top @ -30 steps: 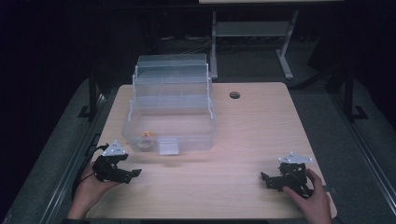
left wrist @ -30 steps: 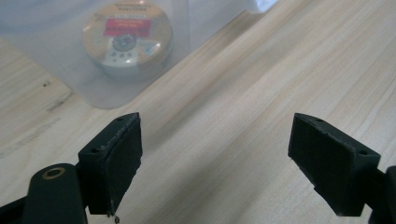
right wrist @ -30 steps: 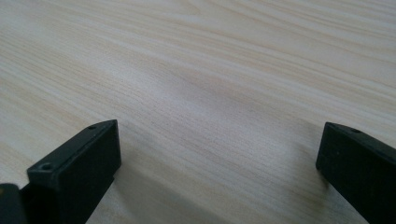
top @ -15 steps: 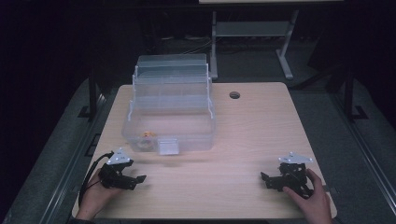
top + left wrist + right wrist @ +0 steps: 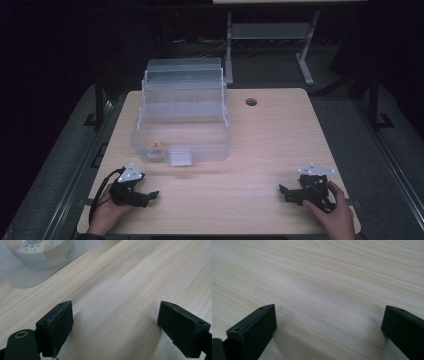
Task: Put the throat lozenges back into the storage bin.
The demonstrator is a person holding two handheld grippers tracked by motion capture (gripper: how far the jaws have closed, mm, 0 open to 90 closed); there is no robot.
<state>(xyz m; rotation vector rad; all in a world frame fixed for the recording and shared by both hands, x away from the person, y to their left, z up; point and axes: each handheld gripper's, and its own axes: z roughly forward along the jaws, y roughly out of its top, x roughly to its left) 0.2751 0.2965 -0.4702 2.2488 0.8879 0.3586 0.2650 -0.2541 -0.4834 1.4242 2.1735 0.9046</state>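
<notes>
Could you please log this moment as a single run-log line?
left claw: open, empty | right claw: open, empty | clear box: untouched | small round item: inside box

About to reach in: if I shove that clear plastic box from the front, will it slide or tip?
The clear plastic box looks wide and low, so it probably slides. Nearly empty bar a small round container, it is likely light. Its raised lid might wobble.

Round tin (image 5: 37,252) in the clear box (image 5: 22,277) is edge-cropped.
</notes>
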